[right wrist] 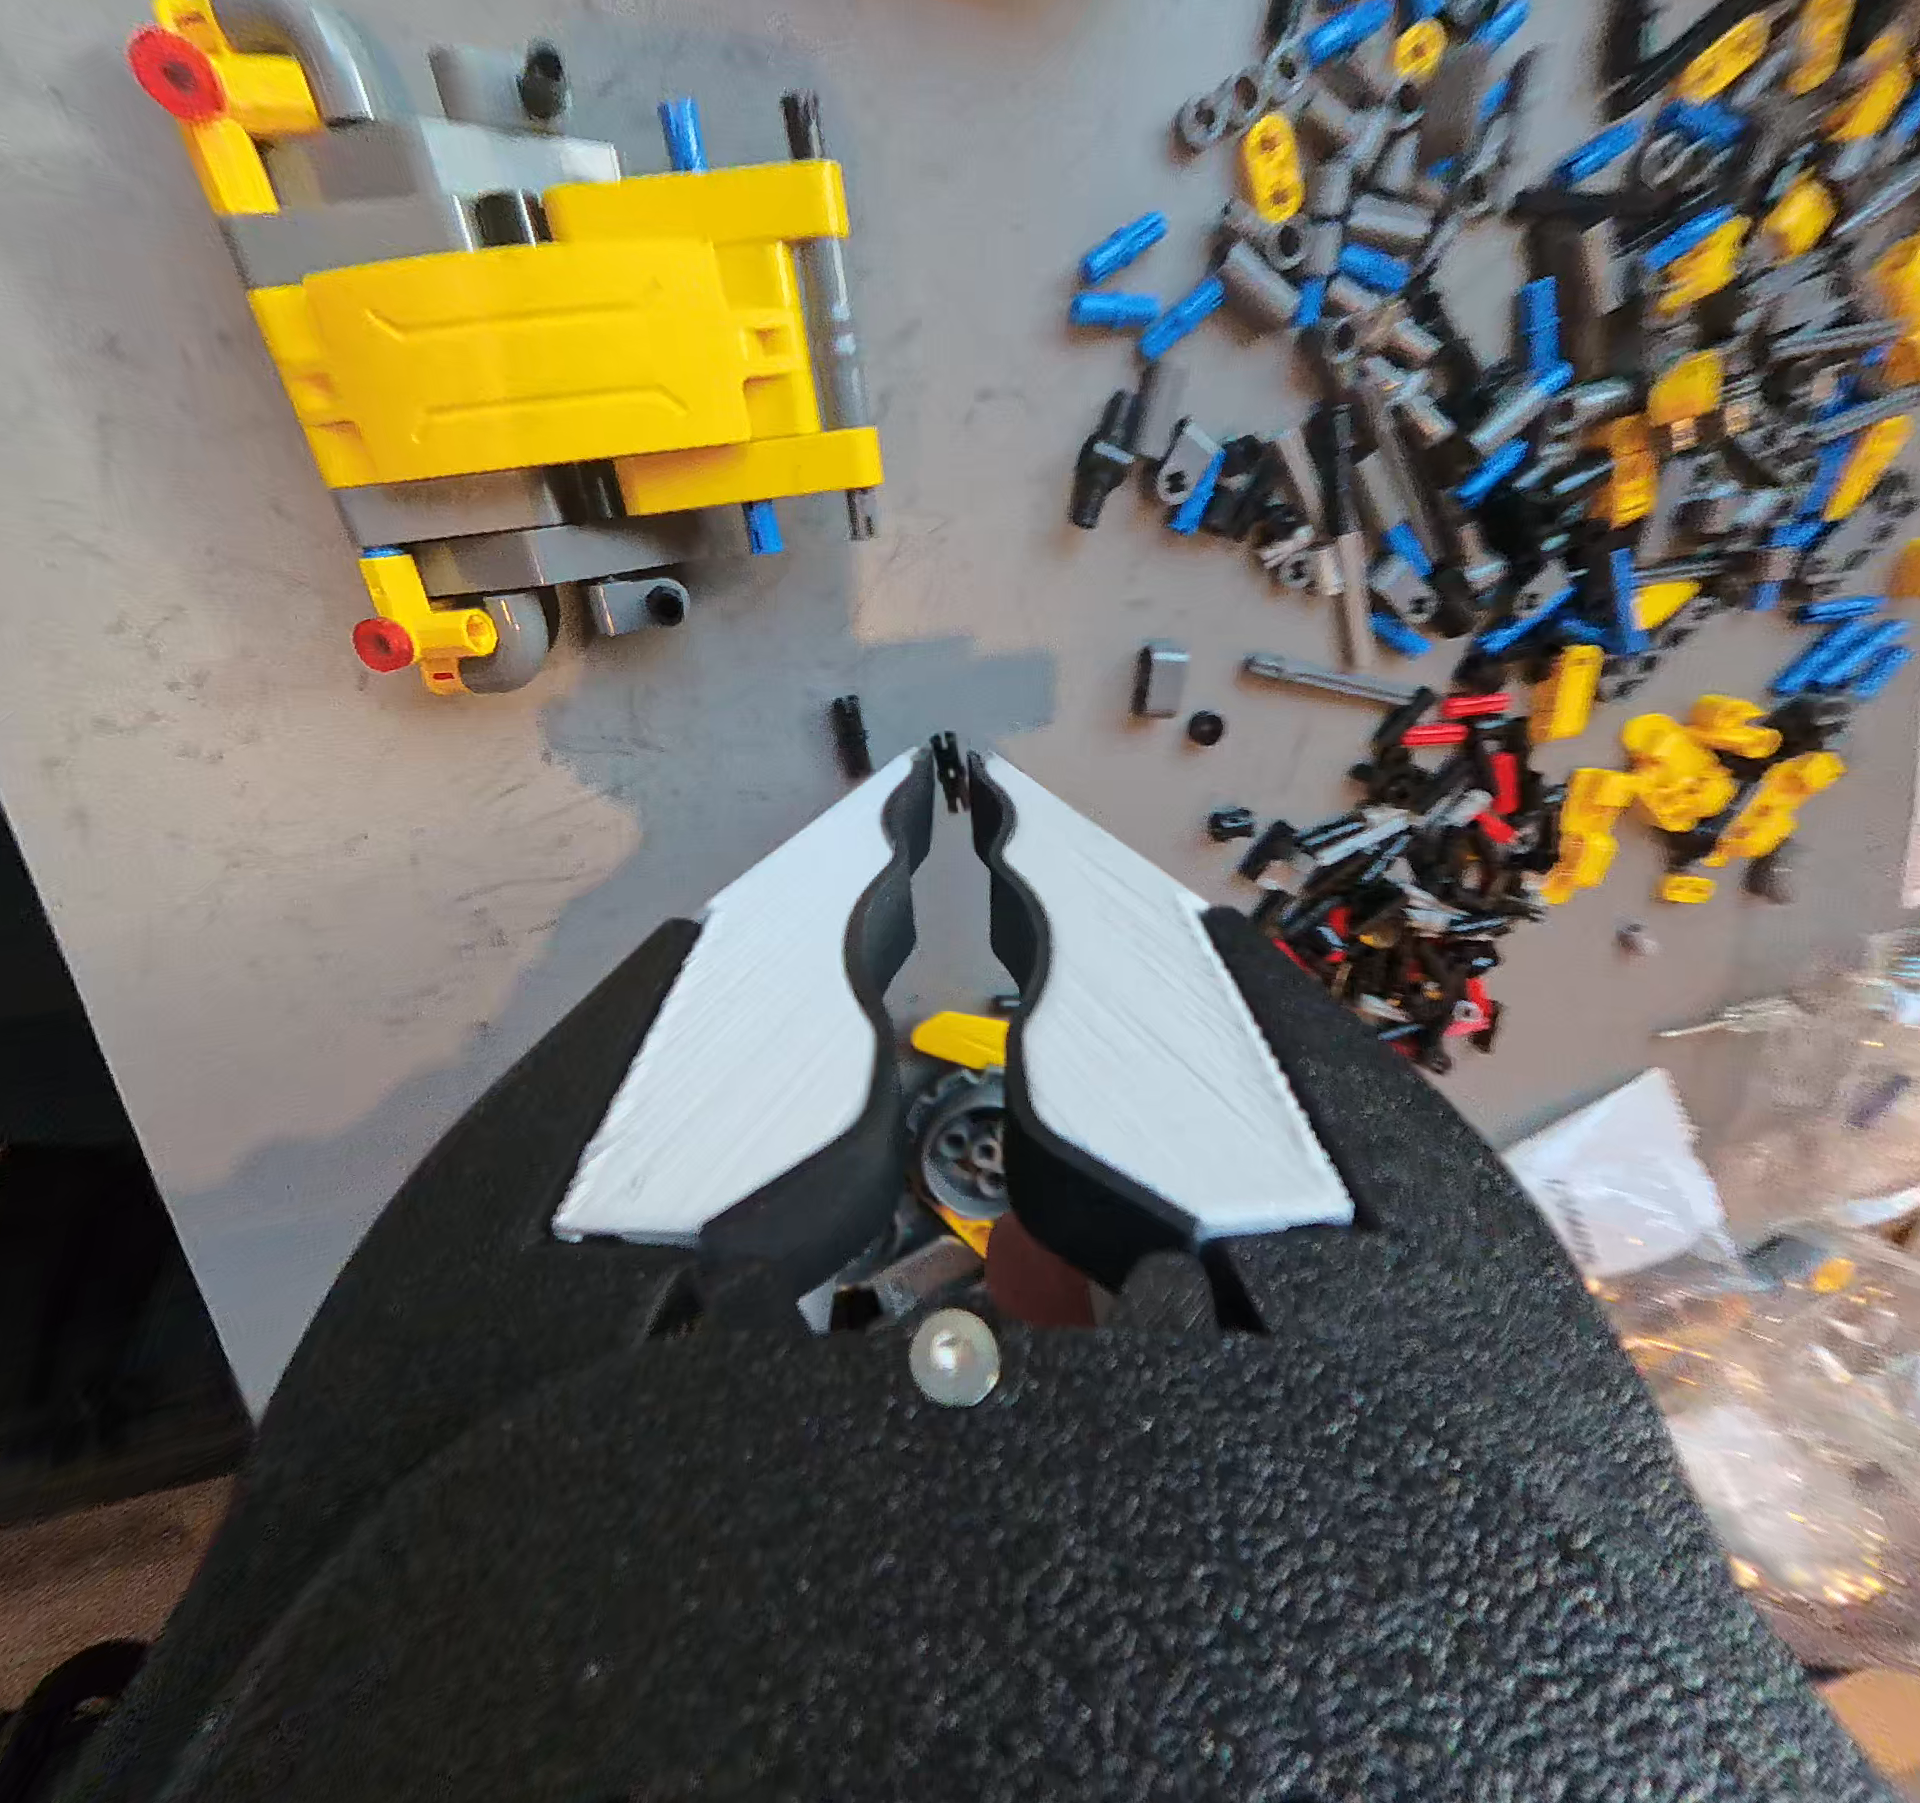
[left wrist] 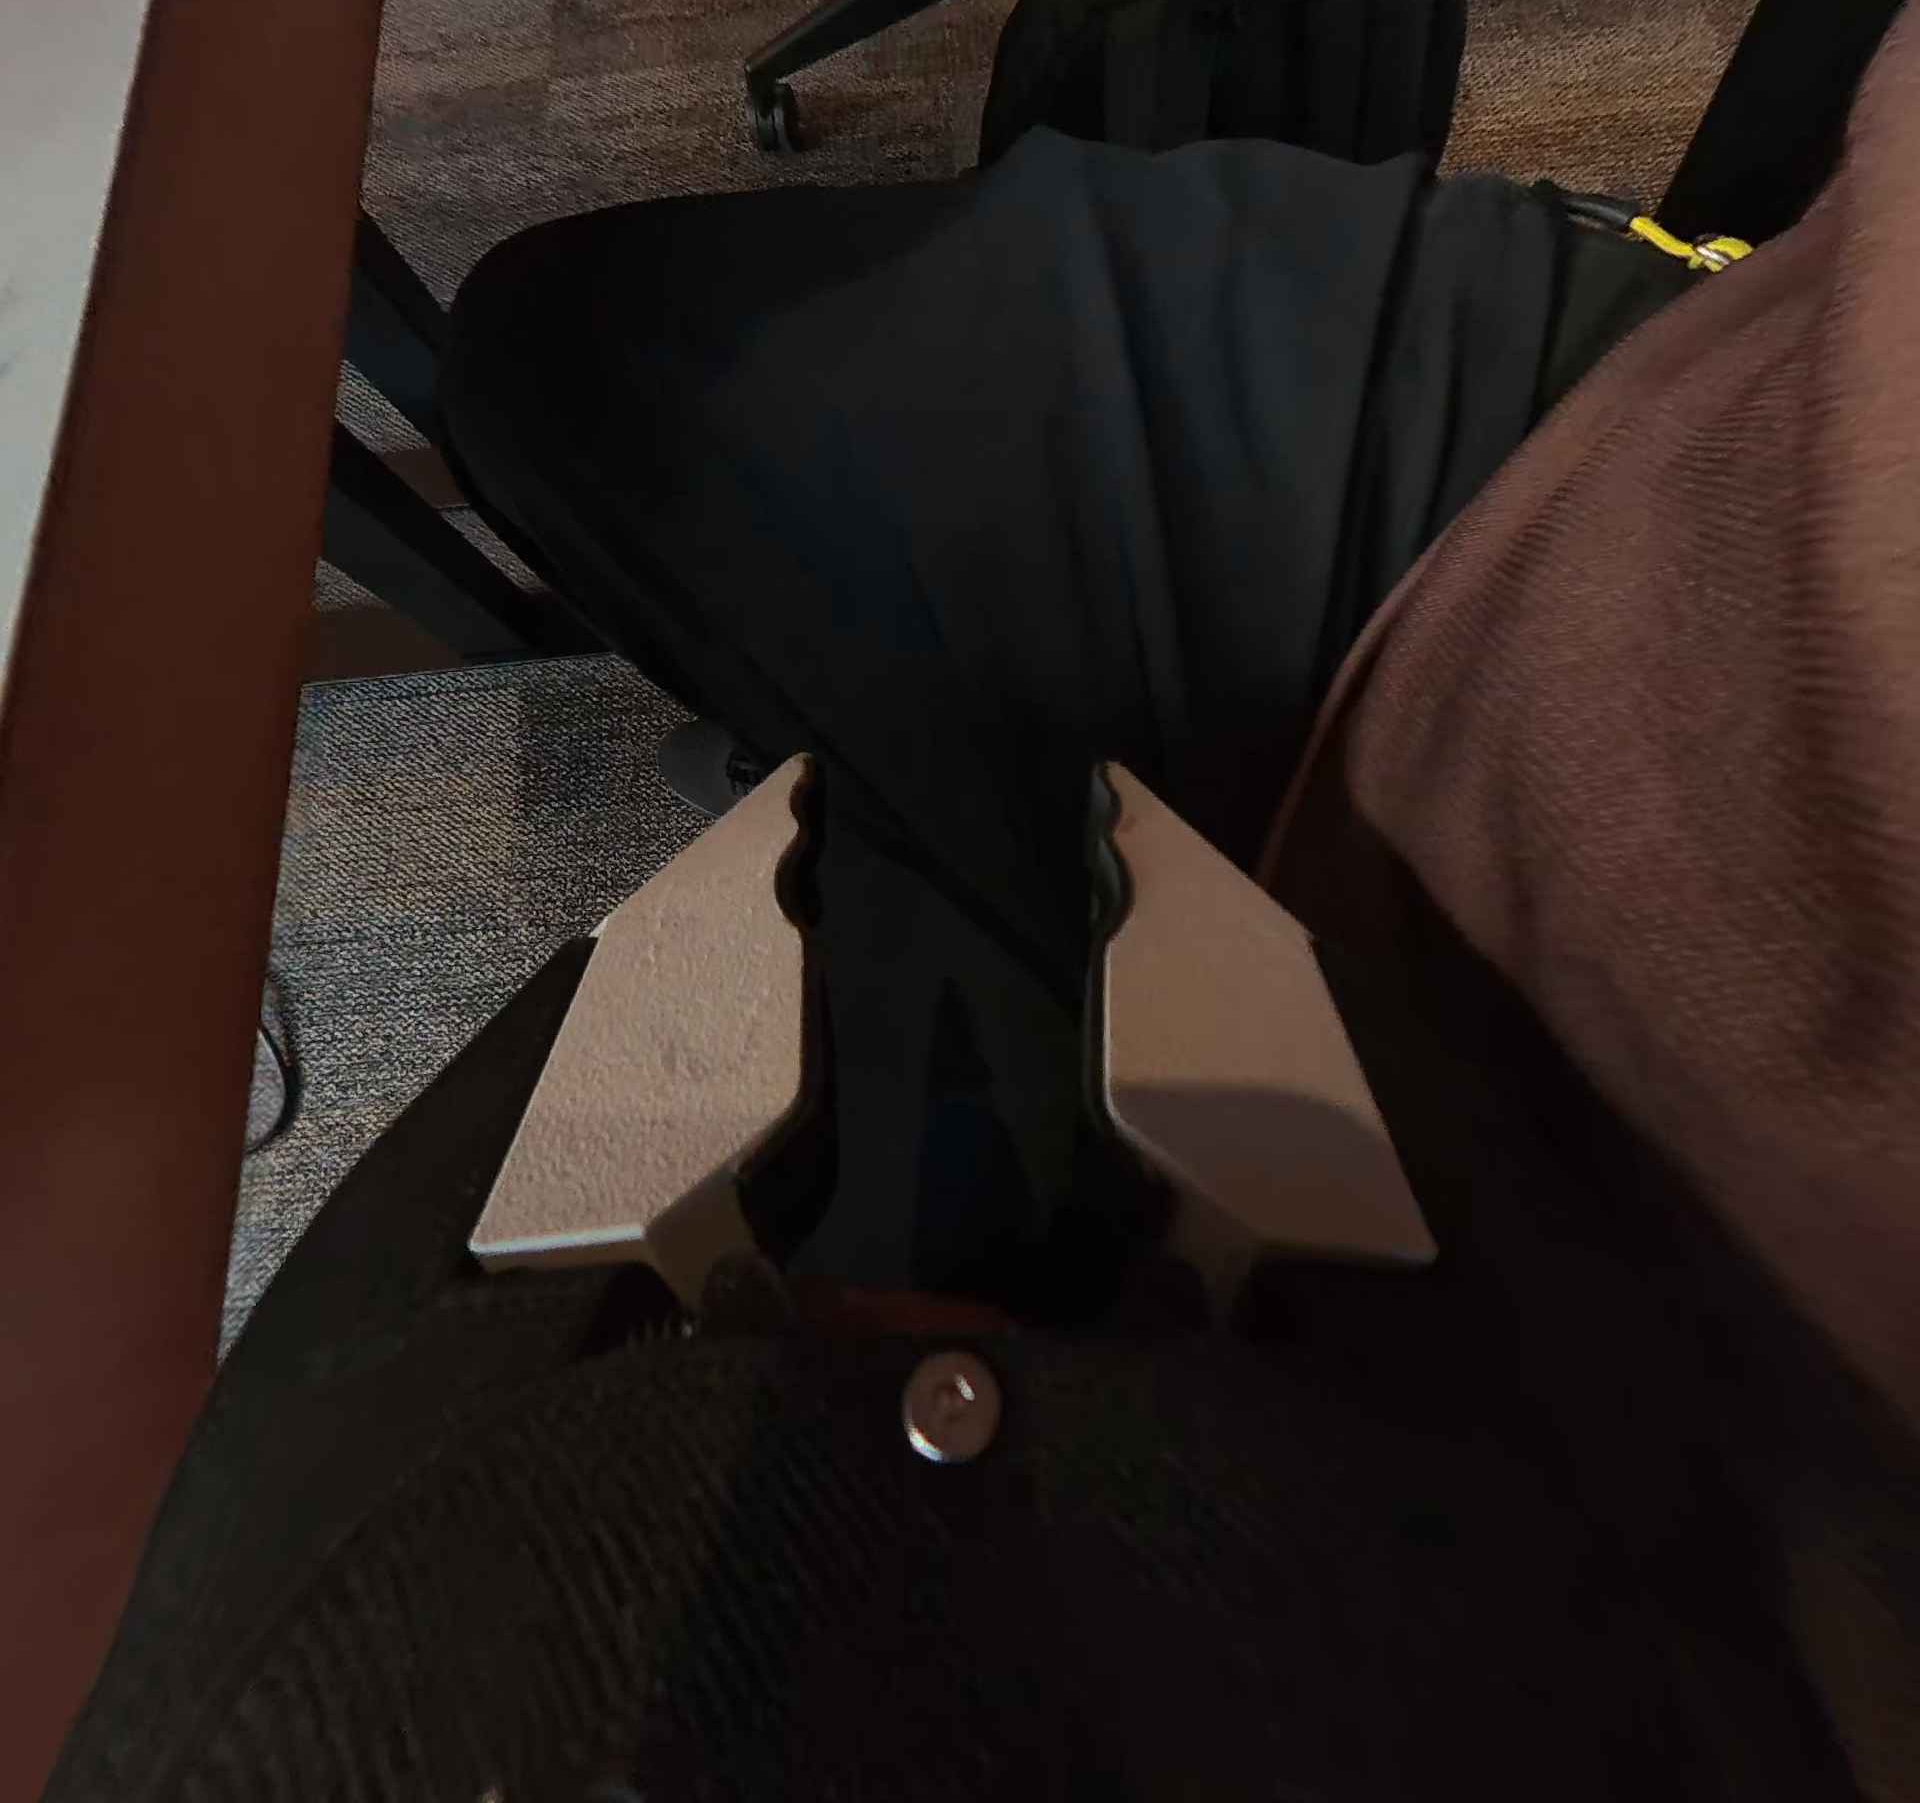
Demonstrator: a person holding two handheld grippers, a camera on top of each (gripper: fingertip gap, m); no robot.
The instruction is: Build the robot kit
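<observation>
My right gripper is shut on a small black pin, pinched at its fingertips above the grey table. A second black pin lies on the table just left of the tips. A yellow and grey brick assembly with red end caps lies at the upper left. My left gripper is open and empty, held below the table, pointing at a person's dark trouser leg.
A big pile of loose blue, yellow, grey and black parts fills the right side, with a red and black pin heap lower down. Clear plastic bags lie at the right. A reddish table edge, carpet and a chair base show below. The grippers' ends are close to 25 centimeters from one another.
</observation>
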